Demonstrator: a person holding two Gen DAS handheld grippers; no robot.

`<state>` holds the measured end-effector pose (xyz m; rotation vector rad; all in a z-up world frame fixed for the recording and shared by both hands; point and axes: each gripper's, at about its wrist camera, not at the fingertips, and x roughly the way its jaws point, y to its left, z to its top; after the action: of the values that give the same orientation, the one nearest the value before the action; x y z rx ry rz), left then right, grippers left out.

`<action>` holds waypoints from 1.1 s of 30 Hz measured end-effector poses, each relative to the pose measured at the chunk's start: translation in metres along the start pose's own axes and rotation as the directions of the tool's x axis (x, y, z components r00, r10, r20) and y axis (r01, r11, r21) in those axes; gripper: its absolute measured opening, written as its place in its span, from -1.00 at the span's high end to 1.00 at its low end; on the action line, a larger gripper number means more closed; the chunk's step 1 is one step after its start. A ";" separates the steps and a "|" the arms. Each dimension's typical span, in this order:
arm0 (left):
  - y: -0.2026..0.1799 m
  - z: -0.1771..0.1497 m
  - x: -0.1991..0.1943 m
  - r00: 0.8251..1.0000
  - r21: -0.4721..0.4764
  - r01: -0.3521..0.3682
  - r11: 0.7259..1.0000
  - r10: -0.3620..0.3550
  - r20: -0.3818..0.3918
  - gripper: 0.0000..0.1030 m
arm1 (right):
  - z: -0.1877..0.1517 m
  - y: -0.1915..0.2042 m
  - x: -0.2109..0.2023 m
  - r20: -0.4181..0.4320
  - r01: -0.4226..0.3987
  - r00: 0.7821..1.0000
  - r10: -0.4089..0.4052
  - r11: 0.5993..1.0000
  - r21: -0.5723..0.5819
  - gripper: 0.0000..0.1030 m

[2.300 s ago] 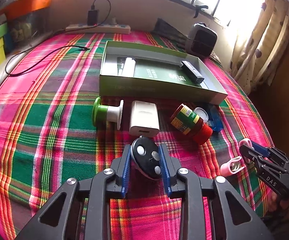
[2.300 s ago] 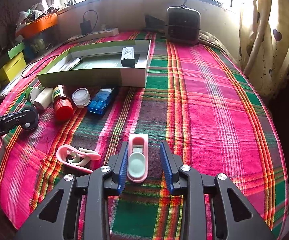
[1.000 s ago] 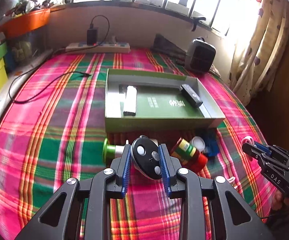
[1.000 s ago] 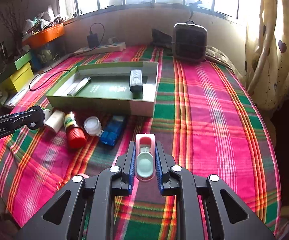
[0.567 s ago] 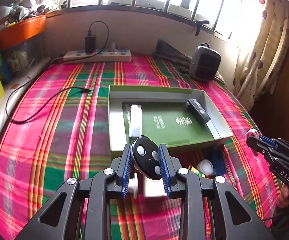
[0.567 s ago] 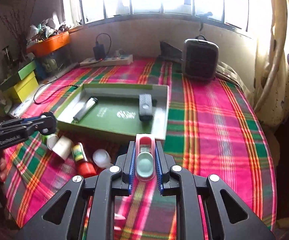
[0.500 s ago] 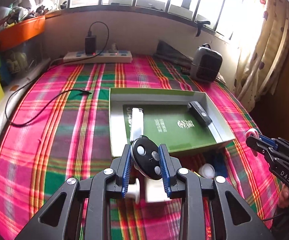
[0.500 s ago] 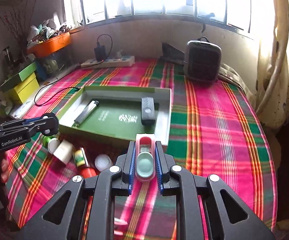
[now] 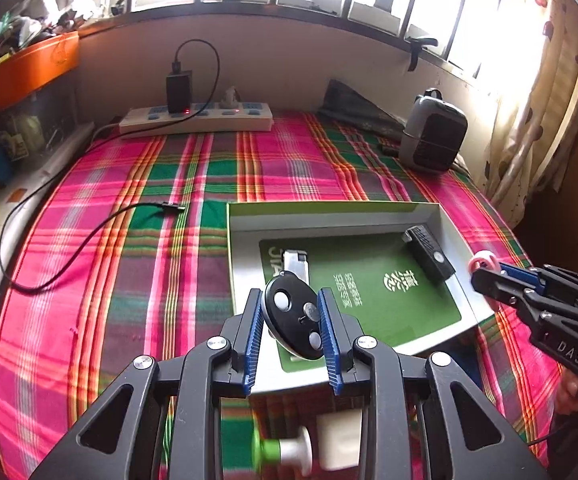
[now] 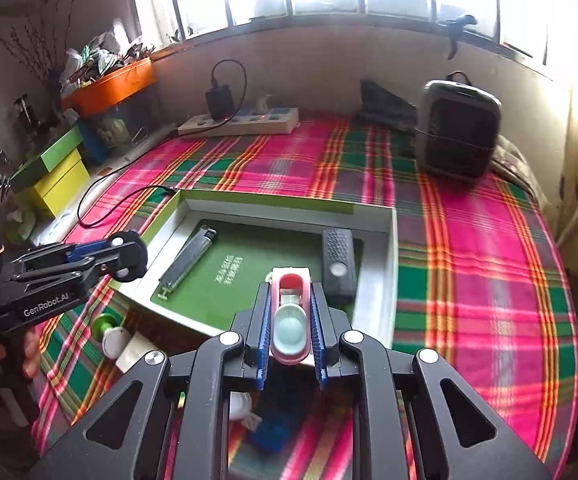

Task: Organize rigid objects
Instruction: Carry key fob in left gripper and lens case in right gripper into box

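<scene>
My left gripper [image 9: 291,326] is shut on a black oval key fob [image 9: 293,320] with pale buttons, held over the near left edge of the green-lined tray [image 9: 245,240]. My right gripper [image 10: 291,326] is shut on a pink clip [image 10: 290,312] with a pale green pad, held above the tray's near rim [image 10: 389,264]. In the tray lie a silver lighter [image 10: 189,256] and a black remote [image 10: 339,264]. The right gripper also shows at the right of the left wrist view [image 9: 501,276]; the left one shows at the left of the right wrist view [image 10: 125,256].
Below the tray on the plaid cloth lie a green-and-white spool [image 9: 285,450], a white charger block [image 9: 339,440] and a blue object [image 10: 277,428]. At the back are a power strip [image 9: 197,118], a dark heater [image 10: 457,128] and a loose cable [image 9: 69,252].
Both grippers rose and moved forward with their objects, from low over the cloth to above the tray. The loose items now sit beneath them.
</scene>
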<state>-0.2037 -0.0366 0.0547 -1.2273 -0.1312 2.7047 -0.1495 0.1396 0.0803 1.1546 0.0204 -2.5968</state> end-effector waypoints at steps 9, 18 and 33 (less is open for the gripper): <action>0.001 0.014 0.030 0.999 0.019 0.003 1.000 -0.002 -0.041 0.49 | 0.018 0.001 0.034 -0.045 -0.032 0.998 0.032 0.999 0.001 0.64; 0.009 0.026 0.047 0.998 0.016 -0.011 1.000 0.012 -0.054 0.49 | 0.030 0.004 0.070 -0.100 -0.037 0.994 0.036 0.999 -0.006 0.64; 0.007 0.032 0.062 0.998 0.026 -0.011 1.000 0.013 -0.067 0.49 | 0.035 0.000 0.103 -0.150 0.000 0.989 -0.004 1.000 -0.023 0.64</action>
<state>-0.2685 -0.0322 0.0292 -1.3139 -0.0806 2.6633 -0.2401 0.1078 0.0289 1.3391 0.0835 -2.4993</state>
